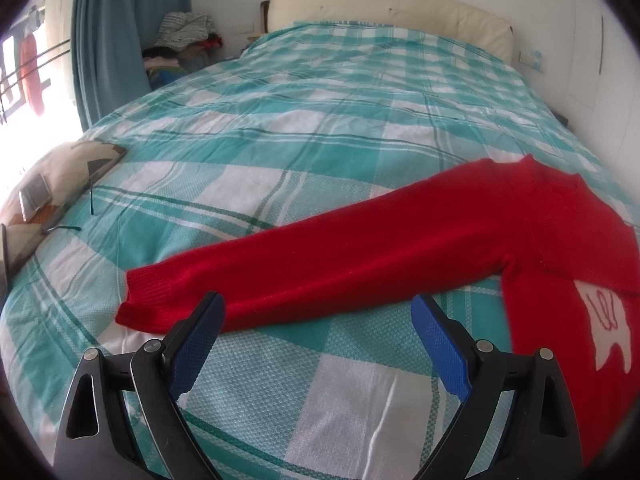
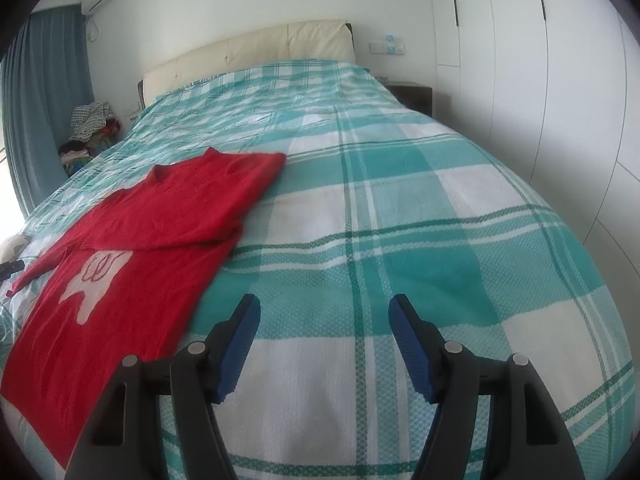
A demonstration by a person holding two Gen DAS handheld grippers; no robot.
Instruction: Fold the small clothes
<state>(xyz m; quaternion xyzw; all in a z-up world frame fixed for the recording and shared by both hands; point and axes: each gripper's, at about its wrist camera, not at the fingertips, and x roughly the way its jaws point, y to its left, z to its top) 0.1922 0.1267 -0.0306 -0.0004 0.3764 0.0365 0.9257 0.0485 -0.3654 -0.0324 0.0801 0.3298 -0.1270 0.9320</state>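
1. The red sweater [image 2: 132,248] lies flat on the bed [image 2: 400,208], one sleeve [image 2: 192,200] apparently folded across its chest.
2. The other sleeve [image 1: 320,264] stretches outward.
3. The left hand-held gripper [image 1: 318,308] gapes empty beside that sleeve's cuff.
4. The right hand-held gripper [image 2: 324,308] gapes empty over bedding.

Bed [image 2: 400,200] with teal plaid cover, cream headboard [image 2: 248,52], blue curtain [image 1: 108,40], white wardrobe [image 2: 520,60].

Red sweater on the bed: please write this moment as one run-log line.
red sweater: flat on plaid bedspread, one sleeve folded in | other sleeve: stretched out | left gripper: open, at sleeve | right gripper: open, empty
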